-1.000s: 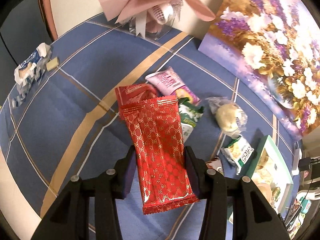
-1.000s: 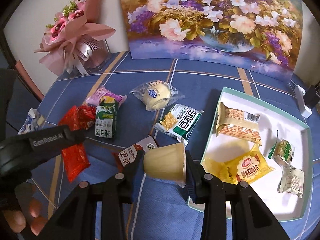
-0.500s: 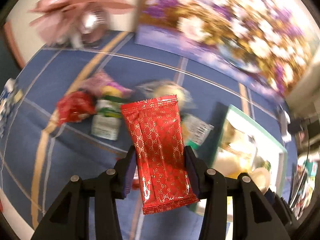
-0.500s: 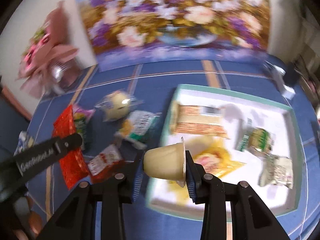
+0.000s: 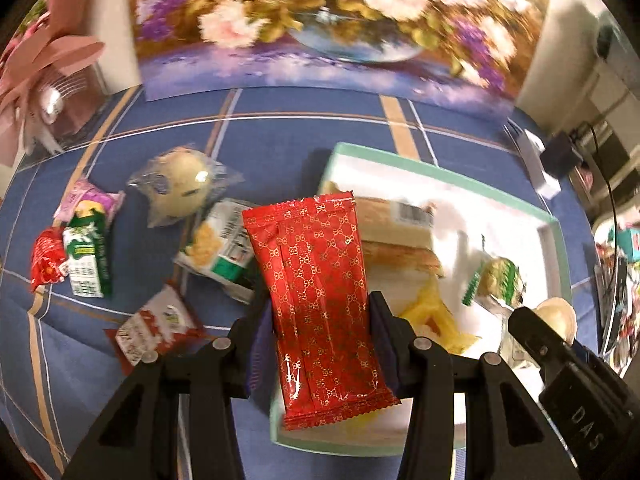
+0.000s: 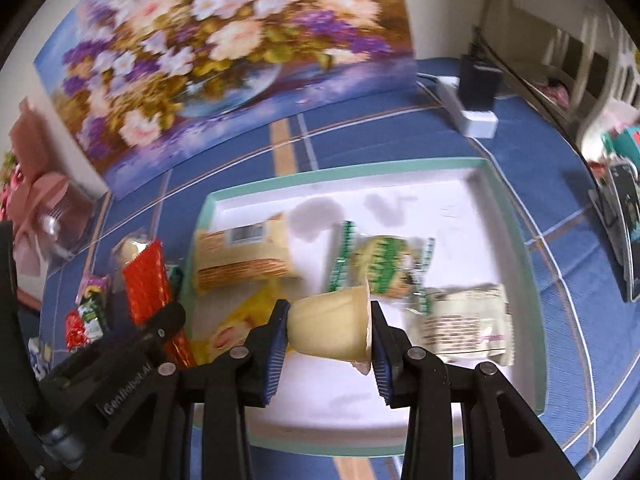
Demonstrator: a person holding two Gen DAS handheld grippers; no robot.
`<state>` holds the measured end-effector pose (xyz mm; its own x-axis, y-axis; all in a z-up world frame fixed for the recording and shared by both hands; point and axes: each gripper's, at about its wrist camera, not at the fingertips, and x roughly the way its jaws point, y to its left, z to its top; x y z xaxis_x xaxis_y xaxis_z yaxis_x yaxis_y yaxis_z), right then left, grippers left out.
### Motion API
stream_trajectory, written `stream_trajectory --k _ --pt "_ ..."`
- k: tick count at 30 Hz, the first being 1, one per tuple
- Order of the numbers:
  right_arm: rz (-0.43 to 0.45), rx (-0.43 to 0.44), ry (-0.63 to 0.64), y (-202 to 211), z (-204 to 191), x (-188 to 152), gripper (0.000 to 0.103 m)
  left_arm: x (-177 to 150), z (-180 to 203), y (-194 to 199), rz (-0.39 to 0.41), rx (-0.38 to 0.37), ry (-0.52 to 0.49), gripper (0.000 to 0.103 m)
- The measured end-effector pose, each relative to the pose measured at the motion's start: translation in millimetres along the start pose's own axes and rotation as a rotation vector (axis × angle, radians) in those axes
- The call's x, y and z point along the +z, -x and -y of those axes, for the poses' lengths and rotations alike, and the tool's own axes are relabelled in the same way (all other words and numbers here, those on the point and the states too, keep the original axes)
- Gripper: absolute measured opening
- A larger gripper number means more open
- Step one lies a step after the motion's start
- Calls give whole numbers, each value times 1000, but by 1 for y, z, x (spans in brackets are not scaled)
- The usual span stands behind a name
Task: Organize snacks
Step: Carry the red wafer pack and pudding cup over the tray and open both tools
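My left gripper (image 5: 320, 312) is shut on a red patterned snack packet (image 5: 316, 312) and holds it above the near left edge of the white tray with a green rim (image 5: 440, 168). My right gripper (image 6: 330, 324) is shut on a cream pudding cup (image 6: 332, 330) held on its side above the tray (image 6: 344, 170). The tray holds a beige wafer packet (image 6: 240, 256), a yellow packet (image 6: 236, 320), a green-and-white packet (image 6: 380, 260) and a pale packet (image 6: 460, 320). The left gripper and red packet also show in the right wrist view (image 6: 146, 280).
Loose snacks lie on the blue tablecloth left of the tray: a round bun in clear wrap (image 5: 180, 188), a green-and-white biscuit packet (image 5: 218, 248), a red-and-white packet (image 5: 156, 328), a green carton (image 5: 88, 256), a small red packet (image 5: 46, 260). A flower painting (image 5: 320, 20) and pink bouquet (image 5: 44, 68) stand behind.
Both grippers have swung right with their snacks, from over the loose snacks to over the tray. The grips have not changed.
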<state>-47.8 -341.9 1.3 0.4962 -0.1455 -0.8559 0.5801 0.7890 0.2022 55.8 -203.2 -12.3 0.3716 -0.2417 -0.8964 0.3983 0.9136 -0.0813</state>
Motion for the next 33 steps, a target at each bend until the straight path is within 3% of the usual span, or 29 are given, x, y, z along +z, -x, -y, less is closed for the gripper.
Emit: stream_trajectory --k 10,20,33 --pt "-55 -27 -86 -7 32 -3 40 -13 46 -2 -25 -36 -124 48" --pt "-81 -43 -132 -9 48 -6 40 -15 48 -5 -68 -143 -77 48" --pt "-82 -34 -126 -7 44 -5 40 -6 30 3 -40 -154 -11 48"
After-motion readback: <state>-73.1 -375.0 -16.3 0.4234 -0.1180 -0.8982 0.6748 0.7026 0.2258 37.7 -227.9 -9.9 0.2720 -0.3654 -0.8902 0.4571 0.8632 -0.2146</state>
